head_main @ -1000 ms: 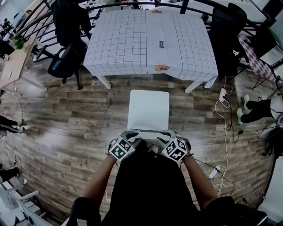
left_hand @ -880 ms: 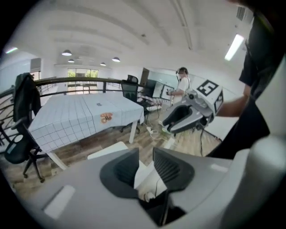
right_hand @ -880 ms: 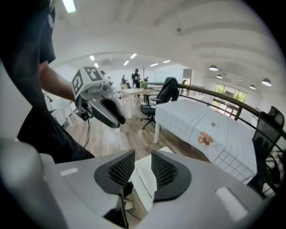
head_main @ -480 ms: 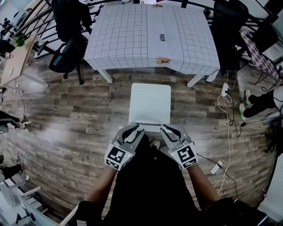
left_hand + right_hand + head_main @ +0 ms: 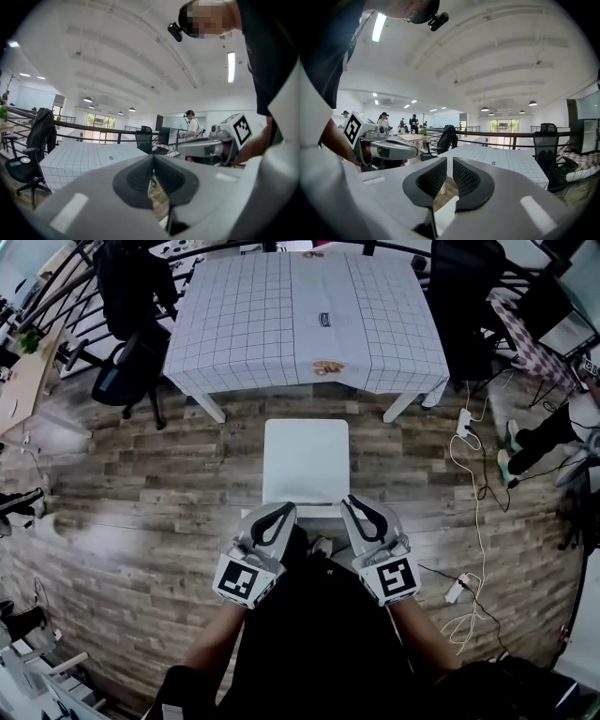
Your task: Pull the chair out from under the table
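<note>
White chair [image 5: 307,460] stands on the wood floor [image 5: 141,484], fully clear of the table [image 5: 305,320], with a strip of bare floor between its far edge and the table's near edge. Seat is empty and looks level. Task looks done or all but done.

Left gripper [image 5: 277,512] and right gripper [image 5: 356,507] hang just over the chair's near edge, one at each corner, pointing toward the table, not touching the seat as far as I can tell. Left fingers [image 5: 140,176] are pressed together with nothing in them. Right fingers [image 5: 466,178] show a narrow slit, have just been closing, nothing between them.

Risks:
- The person stands right at the near edge, so a step forward or a dropped hand could shove the chair back toward the table.
- If more pull is wanted, both pairs of fingers are too narrow to take the seat edge and must open first, or they'd just skid on top.
- Cables and a power strip [image 5: 466,423] lie on the floor to the right, and dragging the chair that way could snag them.

Versus a second ago: both grippers were down on the chair's near edge, now they're lifted off and tipped up toward level. The chair-to-table gap looks about the same.
</note>
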Motion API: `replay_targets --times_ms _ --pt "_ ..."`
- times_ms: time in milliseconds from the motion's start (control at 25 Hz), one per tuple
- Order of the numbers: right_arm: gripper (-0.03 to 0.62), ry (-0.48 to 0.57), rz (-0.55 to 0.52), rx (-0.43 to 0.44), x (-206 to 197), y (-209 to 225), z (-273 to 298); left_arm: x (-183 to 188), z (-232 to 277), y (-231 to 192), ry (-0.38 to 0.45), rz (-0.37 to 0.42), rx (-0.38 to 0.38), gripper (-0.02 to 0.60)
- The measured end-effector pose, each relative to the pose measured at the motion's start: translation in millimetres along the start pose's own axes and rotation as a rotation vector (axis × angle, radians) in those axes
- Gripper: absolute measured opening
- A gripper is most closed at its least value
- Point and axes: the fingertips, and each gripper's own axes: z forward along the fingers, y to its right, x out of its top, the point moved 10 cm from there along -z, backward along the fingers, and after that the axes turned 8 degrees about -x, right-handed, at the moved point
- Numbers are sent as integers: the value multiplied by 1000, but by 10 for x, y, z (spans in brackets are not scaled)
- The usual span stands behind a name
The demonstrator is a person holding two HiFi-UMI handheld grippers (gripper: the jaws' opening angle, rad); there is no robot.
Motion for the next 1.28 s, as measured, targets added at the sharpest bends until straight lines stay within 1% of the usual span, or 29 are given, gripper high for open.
replay_targets --times_ms 120,200,360,480,600,760,920,1000,1120,1280 --pt "20 21 35 -49 37 28 -79 39 56 62 17 9 -25 11" --pt "3 35 46 -61 58 36 -110 53 71 84 26 23 -16 10" --pt "0 47 55 -64 31 45 -111 41 83 85 47 5 15 9" --pt "-2 65 68 -71 69 39 -127 65 66 92 56 11 37 9" --pt "-2 80 76 -74 132 44 -127 98 84 135 69 4 37 9" --pt "-2 121 50 -71 238 -13 -120 90 79 230 65 17 37 9" --pt "-2 157 28 -92 261 -113 -164 148 47 297 97 1 67 9" --pt "-2 168 9 -97 267 -156 -178 158 24 311 100 0 82 9" --pt "-3 180 -23 -93 291 -217 -190 154 7 324 99 -3 78 9" --pt "-3 184 -26 -96 314 -279 -239 167 -11 363 101 1 75 9"
